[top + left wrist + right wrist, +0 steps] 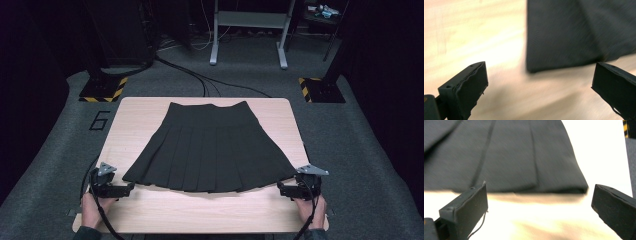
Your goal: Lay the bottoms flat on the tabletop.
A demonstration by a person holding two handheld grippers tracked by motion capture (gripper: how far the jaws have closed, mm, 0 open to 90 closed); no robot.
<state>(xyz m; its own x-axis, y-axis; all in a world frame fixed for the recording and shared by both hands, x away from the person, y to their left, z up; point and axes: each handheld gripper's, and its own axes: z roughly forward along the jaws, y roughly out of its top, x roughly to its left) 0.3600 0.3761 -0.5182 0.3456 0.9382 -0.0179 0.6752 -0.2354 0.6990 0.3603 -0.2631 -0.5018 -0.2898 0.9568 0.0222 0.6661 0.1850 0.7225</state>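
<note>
A black pleated skirt (207,147) lies flat on the light wooden table (135,112), waistband at the far side and hem toward me. My left gripper (129,188) rests at the hem's left corner, open, with the skirt's corner (574,37) just beyond its jaws and nothing between them. My right gripper (281,189) sits at the hem's right corner, open too, facing the hem (524,165) a short way ahead. Each gripper is held by a hand at the table's near edge.
Bare tabletop runs along the near edge (200,210) in front of the hem. Grey carpet surrounds the table. Black cables (200,80), a metal frame (248,30) and yellow-black striped stand bases (105,90) are on the floor beyond the far edge.
</note>
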